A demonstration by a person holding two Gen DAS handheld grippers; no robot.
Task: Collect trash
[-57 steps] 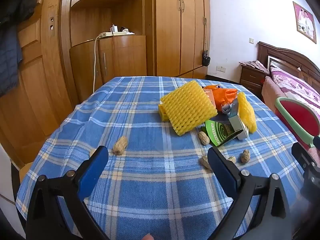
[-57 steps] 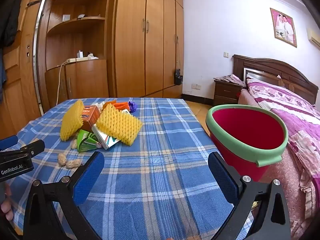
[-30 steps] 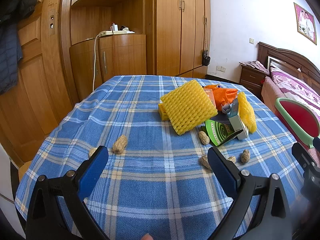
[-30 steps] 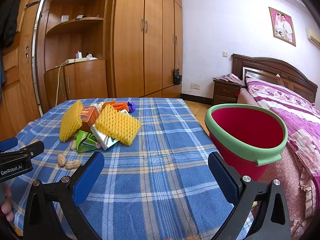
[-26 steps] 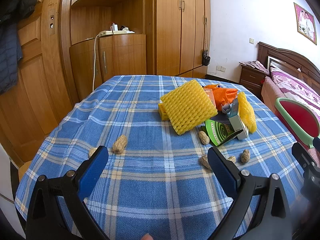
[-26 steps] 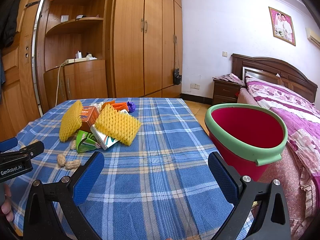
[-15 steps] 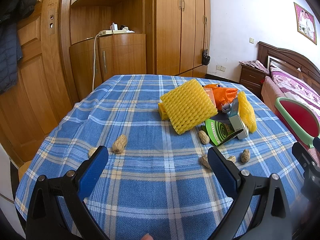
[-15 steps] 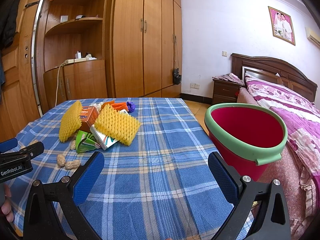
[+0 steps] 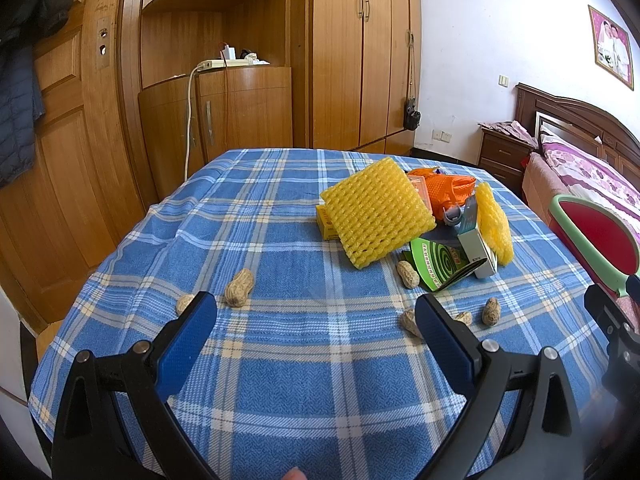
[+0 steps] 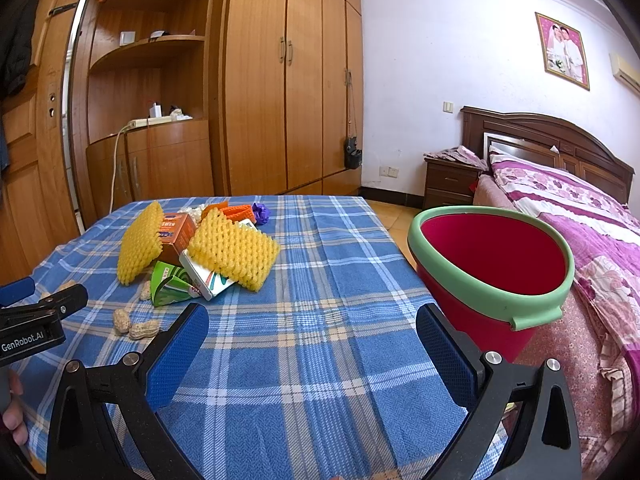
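A heap of trash lies on the blue plaid tablecloth (image 9: 280,248): a yellow foam net (image 9: 378,218), a second yellow net (image 9: 494,226), an orange net (image 9: 448,190), a green carton (image 9: 438,262) and a white box (image 9: 476,240). Peanut shells are scattered in front, one (image 9: 239,287) at the left and several (image 9: 491,311) at the right. My left gripper (image 9: 316,322) hovers open over the near cloth, holding nothing. My right gripper (image 10: 312,334) is open too, with the heap (image 10: 232,248) ahead at its left. A red bucket with a green rim (image 10: 492,264) stands beside the table's right edge.
A wooden wardrobe and shelf unit (image 9: 248,60) fills the far wall. A bed with a purple cover (image 10: 580,216) and a nightstand (image 10: 448,180) stand at the right. The other gripper's black body (image 10: 36,320) shows at the left edge of the right wrist view.
Hardly anything has changed. Both grippers stay open and almost still over the cloth; the trash and the bucket have not moved.
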